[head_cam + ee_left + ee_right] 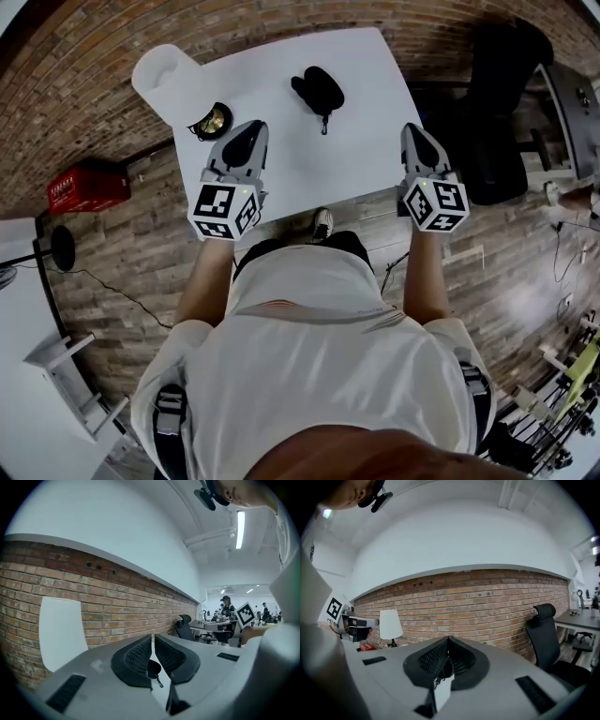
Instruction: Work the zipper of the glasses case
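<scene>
Flanking the glasses case (pixel 317 91), left claw (pixel 255 126) and right claw (pixel 411 128) both closed, empty (gold disc (pixel 212 122) only overhead)

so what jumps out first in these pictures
The black oval glasses case lies towards the far side of the white table, its zipper pull trailing toward the near side. The left tool and the right tool, both shut and empty, are held over the near edge.

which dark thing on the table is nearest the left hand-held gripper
The round black-and-gold item at the left edge of the table, beside the left hand-held gripper; the glasses case lies farther.
</scene>
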`<act>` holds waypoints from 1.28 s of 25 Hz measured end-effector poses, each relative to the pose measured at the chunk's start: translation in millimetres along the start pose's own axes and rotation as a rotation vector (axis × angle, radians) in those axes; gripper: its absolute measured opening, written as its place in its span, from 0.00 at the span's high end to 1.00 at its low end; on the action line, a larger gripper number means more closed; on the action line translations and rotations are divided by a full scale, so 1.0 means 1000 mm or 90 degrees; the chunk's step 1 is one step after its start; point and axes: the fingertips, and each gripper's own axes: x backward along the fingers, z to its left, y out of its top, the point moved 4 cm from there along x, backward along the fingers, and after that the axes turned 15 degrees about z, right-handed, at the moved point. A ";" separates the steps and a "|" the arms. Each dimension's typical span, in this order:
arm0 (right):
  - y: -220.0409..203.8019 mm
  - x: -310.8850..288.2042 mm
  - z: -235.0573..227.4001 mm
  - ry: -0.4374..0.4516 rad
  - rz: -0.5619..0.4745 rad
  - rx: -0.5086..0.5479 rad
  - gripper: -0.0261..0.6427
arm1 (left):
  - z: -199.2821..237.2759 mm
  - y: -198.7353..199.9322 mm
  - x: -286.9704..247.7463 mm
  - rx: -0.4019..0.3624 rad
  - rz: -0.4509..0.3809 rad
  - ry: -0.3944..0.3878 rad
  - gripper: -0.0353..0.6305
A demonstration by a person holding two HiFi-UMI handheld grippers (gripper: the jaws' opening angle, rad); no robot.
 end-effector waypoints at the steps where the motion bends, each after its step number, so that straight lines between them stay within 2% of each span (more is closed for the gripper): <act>1: 0.003 -0.007 -0.010 0.011 0.001 0.001 0.89 | -0.003 0.002 -0.007 0.001 0.005 0.012 0.90; 6: 0.005 -0.047 -0.039 0.065 0.019 0.010 0.89 | -0.009 0.004 -0.033 0.023 0.030 0.055 0.90; 11: 0.000 -0.077 -0.036 0.102 0.037 0.009 0.88 | 0.001 -0.004 -0.043 0.036 0.055 0.083 0.90; 17: -0.011 -0.100 -0.026 0.119 0.072 0.013 0.88 | 0.008 -0.011 -0.052 0.018 0.071 0.093 0.90; 22: -0.012 -0.118 -0.013 0.132 0.097 0.029 0.88 | 0.017 -0.017 -0.058 0.038 0.077 0.081 0.90; 26: -0.013 -0.137 0.003 0.155 0.127 0.054 0.66 | 0.021 -0.024 -0.060 0.052 0.088 0.066 0.90; 29: -0.021 -0.153 0.015 0.168 0.165 0.076 0.41 | 0.026 -0.030 -0.061 0.065 0.093 0.059 0.90; 32: -0.030 -0.170 0.019 0.173 0.196 0.104 0.28 | 0.030 -0.034 -0.065 0.076 0.094 0.057 0.90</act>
